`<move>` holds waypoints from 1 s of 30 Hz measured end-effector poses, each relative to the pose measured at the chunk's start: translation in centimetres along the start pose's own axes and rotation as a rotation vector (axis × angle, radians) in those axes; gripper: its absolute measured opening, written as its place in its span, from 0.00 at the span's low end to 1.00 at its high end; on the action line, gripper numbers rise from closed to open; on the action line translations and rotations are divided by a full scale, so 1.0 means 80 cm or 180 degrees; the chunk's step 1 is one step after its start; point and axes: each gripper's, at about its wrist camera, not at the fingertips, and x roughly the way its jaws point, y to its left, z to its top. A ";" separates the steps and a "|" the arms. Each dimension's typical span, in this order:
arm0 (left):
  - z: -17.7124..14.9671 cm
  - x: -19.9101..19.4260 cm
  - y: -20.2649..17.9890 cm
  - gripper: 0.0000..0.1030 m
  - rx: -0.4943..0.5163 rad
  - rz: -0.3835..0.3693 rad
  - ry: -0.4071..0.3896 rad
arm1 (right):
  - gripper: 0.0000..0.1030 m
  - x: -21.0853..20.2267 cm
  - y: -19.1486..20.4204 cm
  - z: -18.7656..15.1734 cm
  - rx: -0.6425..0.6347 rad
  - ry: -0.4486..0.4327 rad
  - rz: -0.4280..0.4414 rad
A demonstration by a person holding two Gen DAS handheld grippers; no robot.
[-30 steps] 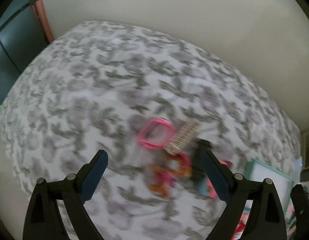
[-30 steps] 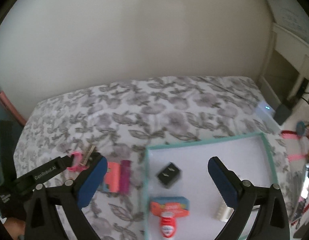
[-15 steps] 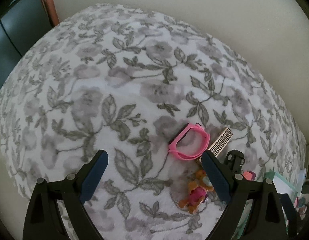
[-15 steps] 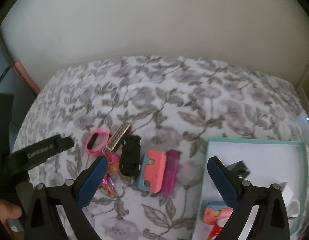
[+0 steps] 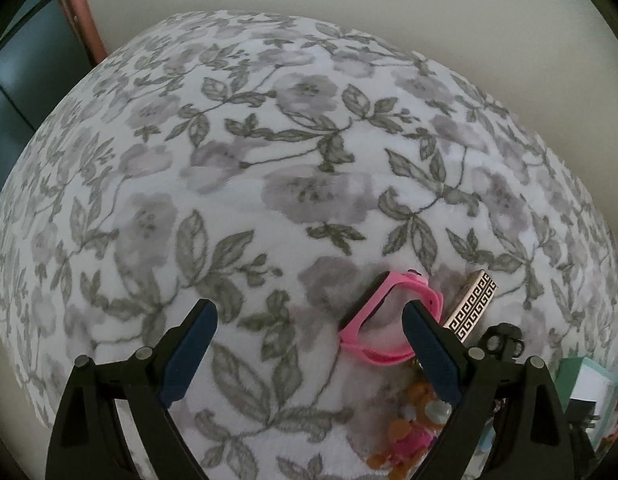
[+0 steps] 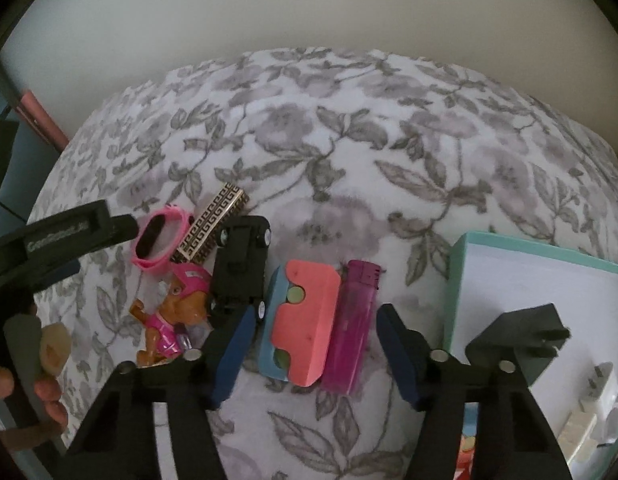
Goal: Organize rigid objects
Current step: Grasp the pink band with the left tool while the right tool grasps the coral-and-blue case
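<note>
Your right claw (image 6: 315, 354) points down at the flowery bed (image 6: 389, 152) and hangs over two things lying side by side: the coral and blue block (image 6: 299, 326) and the purple lighter (image 6: 353, 326). Its jaws are closing, and both things lie in the gap between them, but the blue pads do not press on either one yet, so nothing is held. I think the claw is narrowing so it fits around just one of them, and since they touch each other you may catch both or push one away. Your left claw (image 5: 309, 350) is spread wide and holds nothing. Its one blue finger (image 5: 429, 352) sits in front of the pink band (image 5: 383, 314), which lies on the bed just beside the gold patterned bar (image 5: 471, 310), so the band looks like its next pick. More loose things sit close by in the same little heap: the black toy car (image 6: 239, 270) and the small dog figure (image 6: 177, 312). The box with the teal rim (image 6: 459, 280) waits at the right, and it already has a black plug (image 6: 521, 340) and some white pieces inside, so it seems to be where the hard little things go. The row still on the bed means much is left to do
</note>
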 end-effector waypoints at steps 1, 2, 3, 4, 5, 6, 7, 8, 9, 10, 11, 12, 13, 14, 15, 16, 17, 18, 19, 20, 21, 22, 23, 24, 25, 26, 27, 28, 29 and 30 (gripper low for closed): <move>0.000 0.002 -0.003 0.91 0.0039 0.0009 -0.0010 | 0.60 0.003 0.001 0.000 -0.0008 0.0008 0.0009; 0.000 0.004 -0.007 0.91 0.0089 0.0021 -0.0018 | 0.59 0.005 0.001 0.000 -0.0019 0.0013 0.0010; 0.000 0.007 -0.011 0.90 0.0144 0.0038 -0.0022 | 0.58 0.007 0.002 0.001 -0.0037 0.0009 0.0003; -0.001 0.009 -0.015 0.89 0.0172 0.0049 -0.0033 | 0.56 0.007 0.003 0.002 -0.0060 0.0001 -0.0015; -0.002 0.011 -0.018 0.83 0.0202 0.0055 -0.0035 | 0.55 0.007 0.004 0.002 -0.0079 -0.0003 -0.0031; -0.003 0.014 -0.022 0.76 0.0242 0.0060 -0.0021 | 0.52 0.007 0.006 0.002 -0.0093 -0.0007 -0.0044; -0.004 0.016 -0.024 0.74 0.0264 0.0055 -0.0008 | 0.49 0.006 0.008 0.002 -0.0117 -0.0011 -0.0051; -0.004 0.019 -0.027 0.73 0.0289 0.0045 0.0010 | 0.48 0.005 0.011 0.002 -0.0151 -0.0010 -0.0052; -0.006 0.022 -0.030 0.70 0.0316 0.0030 0.0033 | 0.46 0.005 0.016 0.001 -0.0197 -0.0001 -0.0046; -0.007 0.023 -0.031 0.69 0.0328 0.0022 0.0038 | 0.46 0.005 0.021 -0.001 -0.0244 0.0011 -0.0029; -0.007 0.024 -0.032 0.66 0.0335 0.0016 0.0033 | 0.46 0.005 0.025 -0.002 -0.0285 0.0015 -0.0053; -0.008 0.024 -0.033 0.64 0.0341 0.0011 0.0026 | 0.46 0.006 0.029 -0.003 -0.0331 0.0018 -0.0079; -0.007 0.024 -0.033 0.63 0.0344 0.0014 0.0018 | 0.46 0.007 0.031 -0.005 -0.0370 0.0030 -0.0088; -0.007 0.024 -0.033 0.58 0.0343 0.0015 0.0009 | 0.46 0.008 0.032 -0.006 -0.0382 0.0045 -0.0065; -0.007 0.024 -0.033 0.53 0.0336 0.0002 -0.0003 | 0.46 0.008 0.032 -0.007 -0.0376 0.0064 -0.0002; -0.008 0.024 -0.034 0.51 0.0336 -0.0004 -0.0009 | 0.46 0.010 0.031 -0.007 -0.0353 0.0099 0.0071; -0.008 0.024 -0.035 0.49 0.0344 -0.0002 -0.0013 | 0.46 0.011 0.031 -0.009 -0.0329 0.0128 0.0137; -0.008 0.024 -0.034 0.47 0.0362 0.0003 -0.0021 | 0.46 0.014 0.031 -0.010 -0.0314 0.0158 0.0181; -0.008 0.024 -0.035 0.46 0.0364 0.0003 -0.0027 | 0.46 0.015 0.031 -0.011 -0.0300 0.0158 0.0185; -0.009 0.023 -0.036 0.45 0.0360 0.0002 -0.0031 | 0.46 0.015 0.032 -0.012 -0.0307 0.0154 0.0175; -0.010 0.023 -0.037 0.45 0.0359 0.0008 -0.0035 | 0.46 0.015 0.033 -0.012 -0.0324 0.0151 0.0159; -0.011 0.022 -0.039 0.45 0.0357 0.0010 -0.0062 | 0.46 0.015 0.035 -0.013 -0.0342 0.0145 0.0139; -0.011 0.022 -0.039 0.45 0.0369 0.0022 -0.0071 | 0.46 0.016 0.037 -0.014 -0.0356 0.0140 0.0121; -0.012 0.021 -0.041 0.45 0.0389 0.0039 -0.0083 | 0.47 0.017 0.038 -0.014 -0.0369 0.0141 0.0113; -0.013 0.020 -0.042 0.45 0.0396 0.0043 -0.0087 | 0.48 0.020 0.039 -0.017 -0.0370 0.0176 0.0121; -0.012 0.021 -0.041 0.45 0.0394 0.0040 -0.0089 | 0.48 0.022 0.042 -0.019 -0.0404 0.0171 0.0079; -0.013 0.021 -0.041 0.45 0.0393 0.0035 -0.0086 | 0.48 0.023 0.048 -0.021 -0.0493 0.0148 0.0016; -0.012 0.021 -0.041 0.45 0.0398 0.0032 -0.0085 | 0.48 0.023 0.053 -0.022 -0.0579 0.0142 -0.0048; -0.012 0.020 -0.041 0.45 0.0401 0.0035 -0.0089 | 0.48 0.025 0.057 -0.024 -0.0638 0.0135 -0.0103; -0.012 0.021 -0.041 0.45 0.0400 0.0043 -0.0088 | 0.48 0.025 0.060 -0.025 -0.0661 0.0122 -0.0129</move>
